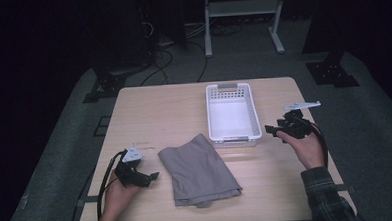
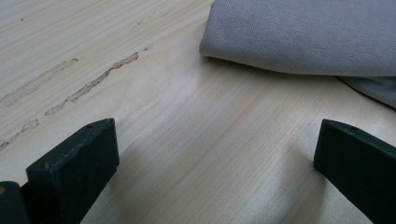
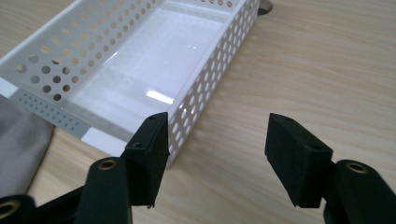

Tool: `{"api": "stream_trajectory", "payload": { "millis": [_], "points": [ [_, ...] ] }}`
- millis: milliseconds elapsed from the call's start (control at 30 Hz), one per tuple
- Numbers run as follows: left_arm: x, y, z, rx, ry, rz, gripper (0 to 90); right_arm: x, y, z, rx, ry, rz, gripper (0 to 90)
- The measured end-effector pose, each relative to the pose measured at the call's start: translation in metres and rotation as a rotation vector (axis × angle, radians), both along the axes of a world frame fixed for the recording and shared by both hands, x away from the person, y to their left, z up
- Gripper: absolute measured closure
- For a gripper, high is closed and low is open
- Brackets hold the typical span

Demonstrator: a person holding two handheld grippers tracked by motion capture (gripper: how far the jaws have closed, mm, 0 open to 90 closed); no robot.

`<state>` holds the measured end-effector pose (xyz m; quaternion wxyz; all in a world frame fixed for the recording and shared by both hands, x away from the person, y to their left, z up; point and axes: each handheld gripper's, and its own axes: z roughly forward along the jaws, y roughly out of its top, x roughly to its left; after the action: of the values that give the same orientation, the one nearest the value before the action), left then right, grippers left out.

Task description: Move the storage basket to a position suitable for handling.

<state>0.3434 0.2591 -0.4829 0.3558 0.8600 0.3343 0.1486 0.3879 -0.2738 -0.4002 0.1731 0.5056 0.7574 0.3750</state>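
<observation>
A folded grey cloth (image 1: pixel 199 170) lies on the wooden table (image 1: pixel 154 112), near its front middle. Behind it stands an empty white perforated basket (image 1: pixel 232 114). My left gripper (image 1: pixel 149 176) rests low by the cloth's left edge, pointing at it, with its jaws wide apart and nothing between them. In the left gripper view the cloth (image 2: pixel 303 32) lies just ahead of the open left gripper (image 2: pixel 215 144). My right gripper (image 1: pixel 271 130) hovers open beside the basket's near right corner. In the right gripper view the basket wall (image 3: pixel 210 70) sits by the left jaw of the right gripper (image 3: pixel 219 135).
Pale scuff marks (image 2: pixel 93 81) streak the tabletop left of the cloth. The cloth's corner (image 3: pixel 18 144) peeks in beside the basket. Beyond the table, a white metal frame (image 1: pixel 242 8), floor cables and dark stand bases (image 1: pixel 332 72) sit on the grey floor.
</observation>
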Motion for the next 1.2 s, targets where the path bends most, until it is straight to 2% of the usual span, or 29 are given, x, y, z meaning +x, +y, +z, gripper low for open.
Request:
{"api": "stream_trajectory", "payload": {
  "millis": [567,867,1000,1200],
  "points": [
    [0.000,0.000,0.000,0.000,0.000,0.000,0.0,0.025,0.016,-0.002,0.010,0.049,0.033,55.6],
    [0.000,0.000,0.000,-0.001,0.000,0.000,0.0,0.035,0.023,-0.008,0.015,0.073,0.039,59.6],
    [0.000,0.000,0.000,0.000,0.000,0.000,0.0,0.039,0.027,-0.010,0.009,0.081,0.041,63.7],
    [0.000,0.000,0.000,-0.001,0.000,0.000,0.0,0.043,0.032,-0.011,-0.002,0.094,0.035,65.2]
  ]
}}
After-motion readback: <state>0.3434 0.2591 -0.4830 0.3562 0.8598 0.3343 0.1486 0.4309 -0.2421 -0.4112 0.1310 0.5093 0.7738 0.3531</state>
